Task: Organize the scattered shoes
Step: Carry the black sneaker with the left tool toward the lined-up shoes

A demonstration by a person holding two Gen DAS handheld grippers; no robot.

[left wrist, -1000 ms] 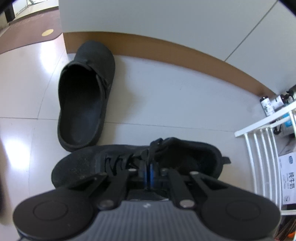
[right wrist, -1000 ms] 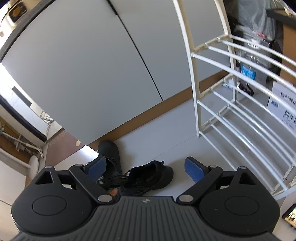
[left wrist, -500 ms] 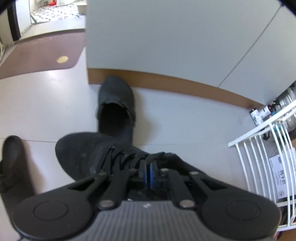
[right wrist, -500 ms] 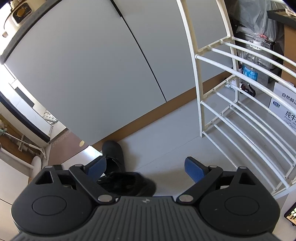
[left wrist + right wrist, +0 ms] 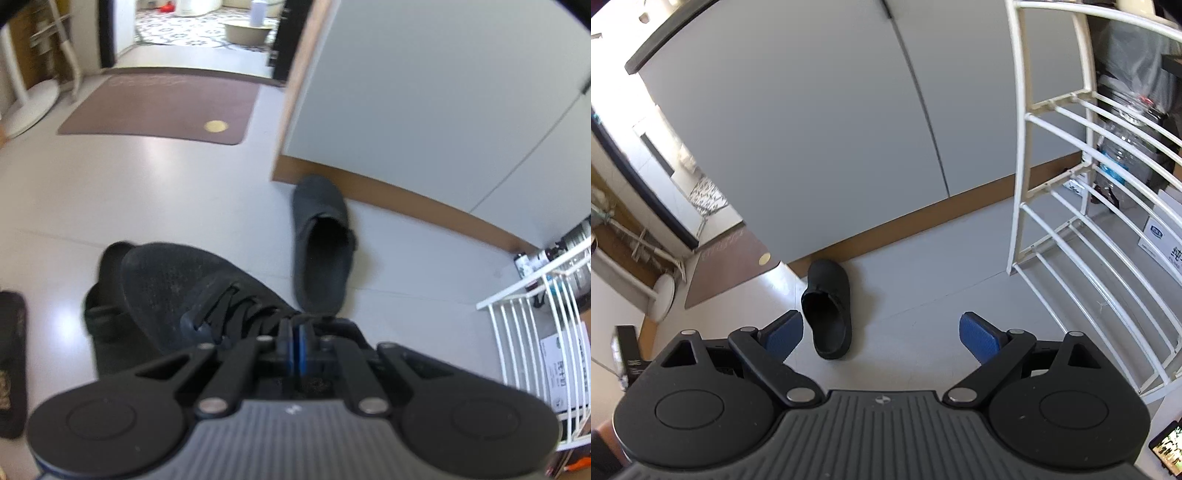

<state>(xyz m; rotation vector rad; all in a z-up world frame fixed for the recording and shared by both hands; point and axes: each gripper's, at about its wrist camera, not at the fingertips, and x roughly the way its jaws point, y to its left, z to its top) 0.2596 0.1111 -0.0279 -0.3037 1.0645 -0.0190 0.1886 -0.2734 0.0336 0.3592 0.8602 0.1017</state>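
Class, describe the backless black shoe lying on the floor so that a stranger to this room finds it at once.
Start at the grey cabinet with the brown plinth. At the plinth's corner lies the black clog, toe toward it, on the pale floor. Unlike the laced sneaker pinched in the left gripper, it is lace-free and open-heeled.

Matt black mesh-cloth sneaker (image 5: 192,280), smooth matt clog (image 5: 829,310), glossy pale floor tiles (image 5: 155,192)

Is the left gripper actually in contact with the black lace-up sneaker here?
Touching. In the left wrist view the left gripper has its blue pads pinched together on the black lace-up sneaker near the laces, with the sneaker hanging from it.
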